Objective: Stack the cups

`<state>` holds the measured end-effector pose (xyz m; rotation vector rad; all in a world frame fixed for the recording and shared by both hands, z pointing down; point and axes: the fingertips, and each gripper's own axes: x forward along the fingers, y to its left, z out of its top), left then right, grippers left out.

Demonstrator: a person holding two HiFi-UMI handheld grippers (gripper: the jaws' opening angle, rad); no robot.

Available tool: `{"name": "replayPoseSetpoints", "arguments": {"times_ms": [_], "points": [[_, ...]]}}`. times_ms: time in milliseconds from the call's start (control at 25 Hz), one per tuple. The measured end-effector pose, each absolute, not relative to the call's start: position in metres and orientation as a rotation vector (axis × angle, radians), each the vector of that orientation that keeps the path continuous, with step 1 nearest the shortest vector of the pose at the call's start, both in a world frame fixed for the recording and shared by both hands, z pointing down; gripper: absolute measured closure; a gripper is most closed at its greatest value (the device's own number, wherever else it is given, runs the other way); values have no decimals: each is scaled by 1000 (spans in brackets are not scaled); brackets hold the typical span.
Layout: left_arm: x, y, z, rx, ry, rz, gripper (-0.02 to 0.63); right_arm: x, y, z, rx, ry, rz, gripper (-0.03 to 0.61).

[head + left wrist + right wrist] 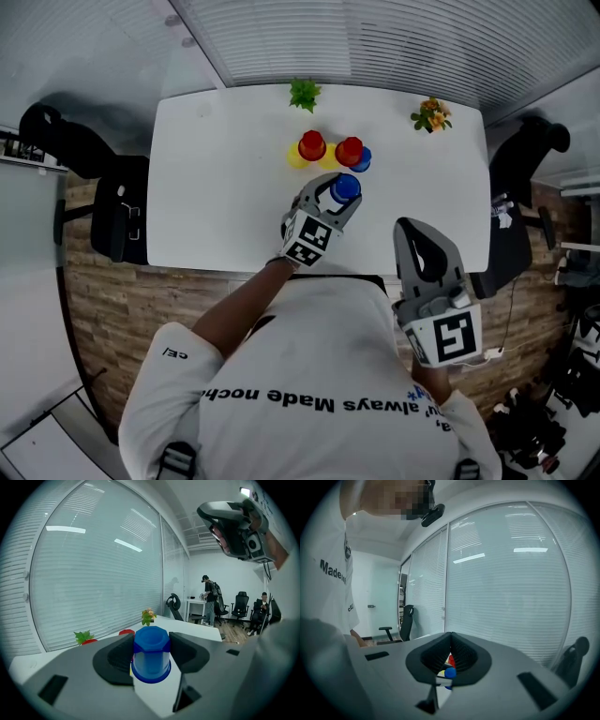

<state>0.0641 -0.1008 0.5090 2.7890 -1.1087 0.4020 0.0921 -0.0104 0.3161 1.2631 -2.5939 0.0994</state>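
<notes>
Left gripper [330, 199] clamped on a blue cup [151, 658], jaws wide, pads on both its sides, cup upside down, rim lowest; it sits over the white worktop [216, 187] just in front of the other cups. Further back: left red cup [312, 145] against a yellow cup [297, 157], right red cup [349, 150] touching a second blue cup [363, 159]. Green plant [304, 94] and flower plant [431, 115] at the far edge. Right gripper [451, 651] has jaws together, nothing in them, held off the worktop's near edge by the person's body
</notes>
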Motion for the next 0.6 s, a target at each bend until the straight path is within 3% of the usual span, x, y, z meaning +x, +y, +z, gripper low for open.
{"name": "replayPoseSetpoints", "arguments": {"times_ms": [600], "points": [[48,-129,479,2793,-1175,395,355,87,-20,314,1262,-2611,90,571]]}}
